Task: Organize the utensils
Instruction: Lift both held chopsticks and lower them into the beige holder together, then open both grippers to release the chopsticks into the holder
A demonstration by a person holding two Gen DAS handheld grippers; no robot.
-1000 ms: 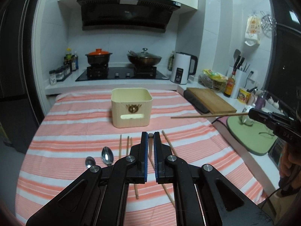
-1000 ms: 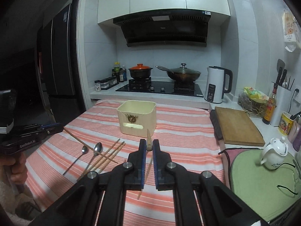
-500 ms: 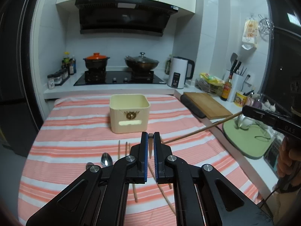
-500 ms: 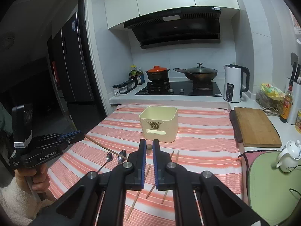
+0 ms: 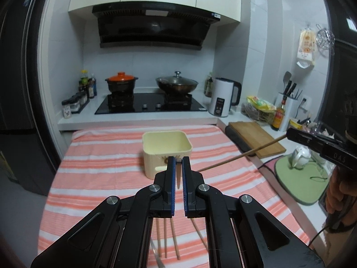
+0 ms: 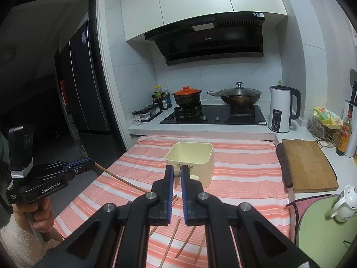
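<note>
Gripping one wooden chopstick apiece, both tools hang above the striped tabletop [image 5: 93,156]. The left hand-held gripper [image 5: 178,163] is clenched on a chopstick [image 5: 178,176] whose shaft shows in the narrow slot between its blue pads; seen from the right wrist camera, that same stick slants down from the tool toward the cloth. The right hand-held gripper [image 6: 177,174] is likewise clamped on its own chopstick [image 6: 177,179], with the butt end poking up between the fingertips. From the left wrist camera this second stick reaches in from the right edge, its tip pointing at the cloth just right of the cream utensil box [image 5: 167,150].

The box stands upright near the middle of the tabletop, straight ahead of both tools, its inside bare as far as the views reach. Several loose chopsticks [image 6: 185,239] lie flat on the cloth on the near side, partly hidden under the gripper frames.

A hand [image 6: 39,216] in a fleecy white sleeve [image 6: 15,243] holds the left tool's grip at the left edge of the right wrist view.

Beyond the tabletop, a black hob carries an orange-lidded pot [image 5: 121,82] and a lidded wok [image 5: 177,83]. A white kettle [image 5: 224,99] stands to their right, and a wooden cutting board [image 5: 256,138] lies on the side counter beside a white teapot [image 5: 300,155].
</note>
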